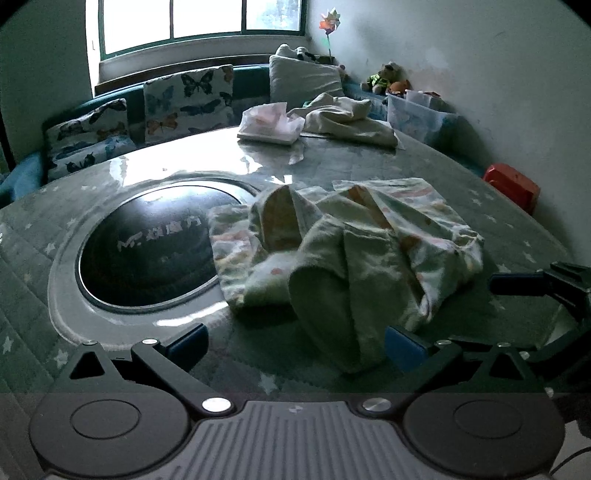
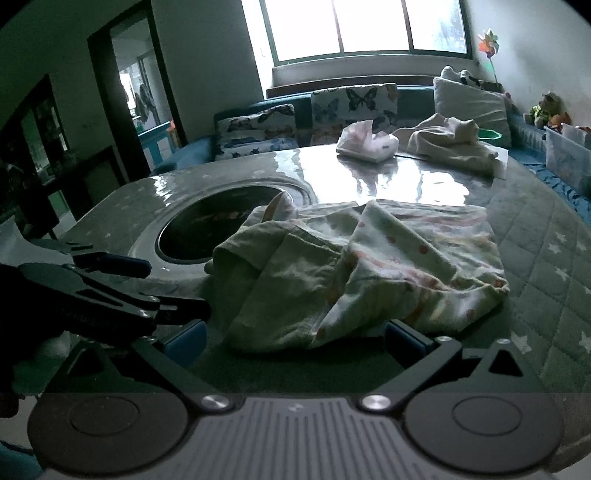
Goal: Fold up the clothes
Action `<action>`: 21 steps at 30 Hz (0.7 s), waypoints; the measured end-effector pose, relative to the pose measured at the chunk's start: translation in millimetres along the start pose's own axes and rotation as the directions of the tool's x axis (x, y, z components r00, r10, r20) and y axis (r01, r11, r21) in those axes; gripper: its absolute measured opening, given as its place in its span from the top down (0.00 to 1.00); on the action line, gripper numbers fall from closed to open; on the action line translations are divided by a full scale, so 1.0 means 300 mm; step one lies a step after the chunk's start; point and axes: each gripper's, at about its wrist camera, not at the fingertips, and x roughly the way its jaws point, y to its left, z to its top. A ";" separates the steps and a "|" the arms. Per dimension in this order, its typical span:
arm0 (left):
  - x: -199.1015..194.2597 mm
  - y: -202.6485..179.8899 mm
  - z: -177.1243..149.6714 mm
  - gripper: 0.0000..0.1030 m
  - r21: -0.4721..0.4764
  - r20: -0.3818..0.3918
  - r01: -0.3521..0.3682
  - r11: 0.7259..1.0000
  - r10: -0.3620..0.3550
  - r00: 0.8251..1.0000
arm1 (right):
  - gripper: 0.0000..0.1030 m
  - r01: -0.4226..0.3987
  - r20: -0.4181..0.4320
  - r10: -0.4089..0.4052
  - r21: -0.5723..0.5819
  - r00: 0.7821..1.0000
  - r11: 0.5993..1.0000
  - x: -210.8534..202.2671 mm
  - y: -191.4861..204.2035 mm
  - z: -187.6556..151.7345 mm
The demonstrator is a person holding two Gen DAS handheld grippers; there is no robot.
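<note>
The garment (image 1: pixel 351 251) — a pale, printed piece of clothing, crumpled and partly turned so its plain lining shows — lies on the tabletop (image 1: pixel 498 229) just beside the round black hotplate (image 1: pixel 147 243) set into the surface, one edge of the cloth overlapping the hotplate's grey rim. On the side of the garment away from the hotplate, the cloth lies flatter and spreads toward the quilted, star-patterned cover.

The left claw (image 1: pixel 295 341) stands wide, its blue-padded fingers (image 1: pixel 402 347) apart and holding nothing; a fold of the garment droops down between them, and the right-hand pad sits right against the cloth. The right claw (image 2: pixel 295 339) is likewise wide and empty, its pads at the near hem of the garment.

Beyond the garment, well apart from it, a tissue pack (image 1: pixel 269 123) and a second cream cloth (image 1: pixel 347 118) sit at the far edge of the tabletop — behind them, butterfly cushions (image 1: pixel 188 99) on a bench under the window (image 1: pixel 199 22).
</note>
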 end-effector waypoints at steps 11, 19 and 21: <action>0.036 0.047 0.065 0.00 -0.032 -0.026 0.025 0.999 -0.026 0.999 | 0.00 0.015 -0.001 -0.015 -0.017 1.000 1.000 0.038 -0.017 0.077; 0.073 0.070 0.101 0.00 -0.041 -0.047 0.000 0.999 -0.002 0.999 | 0.00 0.024 -0.003 -0.024 -0.023 1.000 0.999 0.065 -0.042 0.128; 0.072 0.079 0.108 0.00 -0.043 -0.043 -0.002 0.999 0.000 0.999 | 0.00 0.026 -0.004 -0.026 -0.024 1.000 0.999 0.072 -0.049 0.141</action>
